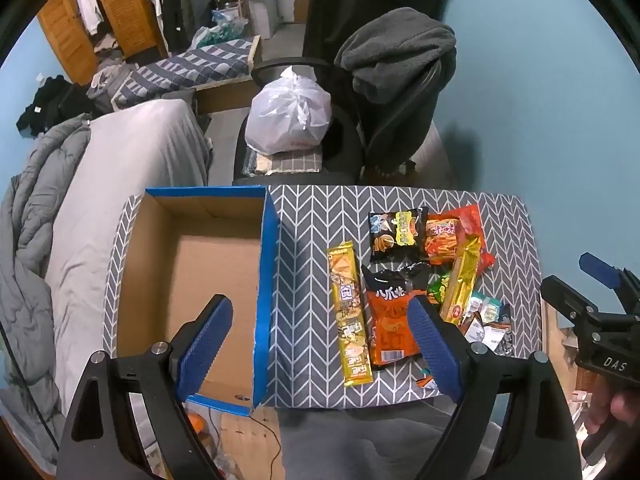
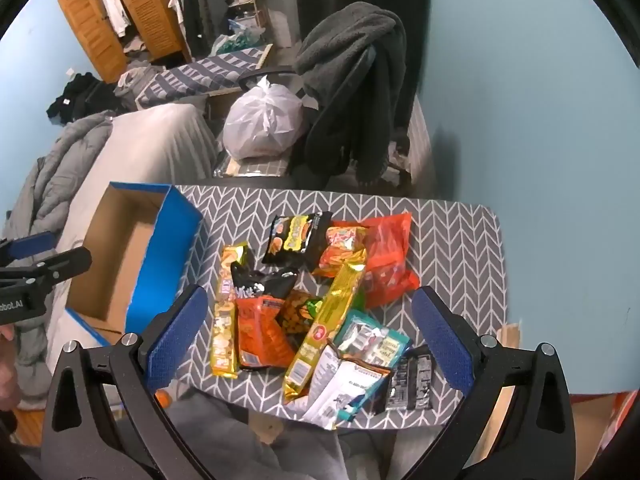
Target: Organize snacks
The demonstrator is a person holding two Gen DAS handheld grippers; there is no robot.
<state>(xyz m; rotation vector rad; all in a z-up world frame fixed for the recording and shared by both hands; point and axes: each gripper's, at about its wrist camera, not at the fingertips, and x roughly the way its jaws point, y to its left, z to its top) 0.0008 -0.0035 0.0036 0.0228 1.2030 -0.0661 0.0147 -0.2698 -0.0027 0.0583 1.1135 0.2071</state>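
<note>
Tools hang spread wide and empty above the near edge of the surface (image 1: 440,208): the left tool (image 1: 320,344) between box and snacks, the right tool (image 2: 308,332) over the snack pile (image 2: 320,288). The snacks lie heaped just right of the empty blue cardboard box (image 1: 266,280). Beyond stands a chair (image 1: 400,92) holding a white bag (image 1: 288,116).

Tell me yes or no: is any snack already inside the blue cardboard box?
No. In the left wrist view the blue box shows only its bare brown floor; the snack packets lie beside it on the table.
</note>
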